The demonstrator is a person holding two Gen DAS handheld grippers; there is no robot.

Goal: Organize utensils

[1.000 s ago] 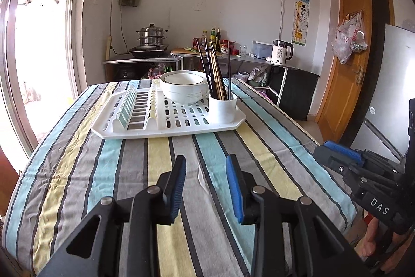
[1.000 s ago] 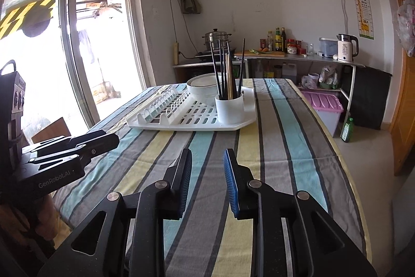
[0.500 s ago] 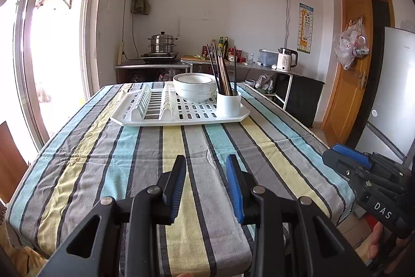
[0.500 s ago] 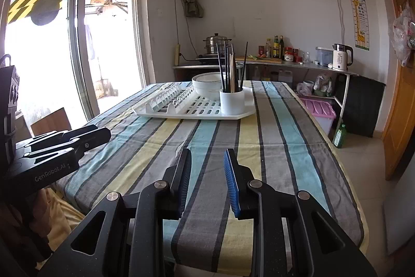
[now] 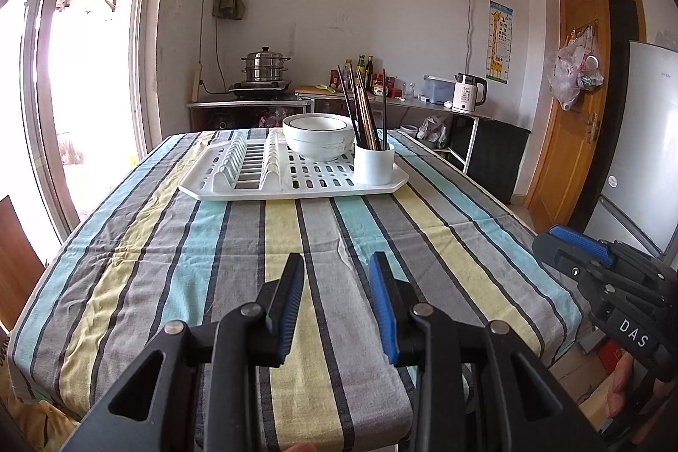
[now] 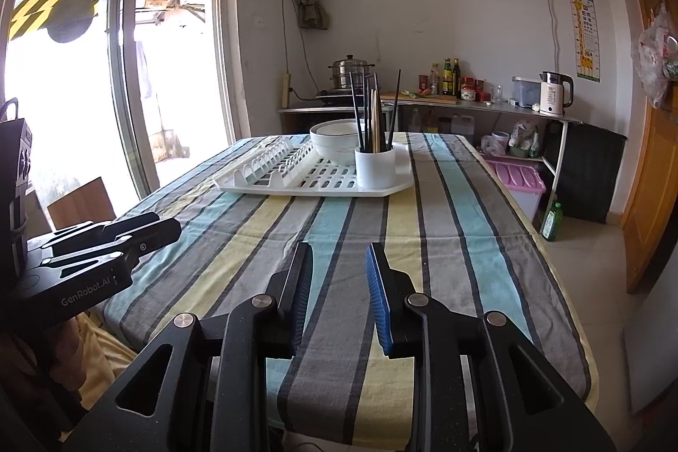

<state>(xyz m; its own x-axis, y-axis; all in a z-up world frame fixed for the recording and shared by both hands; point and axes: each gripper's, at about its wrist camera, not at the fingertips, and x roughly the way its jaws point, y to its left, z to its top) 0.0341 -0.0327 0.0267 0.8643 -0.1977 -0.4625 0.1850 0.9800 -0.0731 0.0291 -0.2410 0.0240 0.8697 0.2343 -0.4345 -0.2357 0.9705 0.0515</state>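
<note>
Chopsticks [image 5: 366,115] stand upright in a white cup [image 5: 373,164] at the near right corner of a white rack [image 5: 237,189], which sits toward the table's [image 5: 212,261] far edge beside a bowl [image 5: 318,135]. Left gripper [image 5: 337,272] and right gripper [image 6: 339,259] hover over the near edge, jaws apart, both empty.

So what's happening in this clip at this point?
A person holds a two-finger gripper in each hand over the near end of a striped tablecloth. The left gripper and right gripper both stand open with nothing between them. Farther down the table a white drying rack carries a bowl and a white cup of chopsticks. Nothing is being touched yet.
</note>
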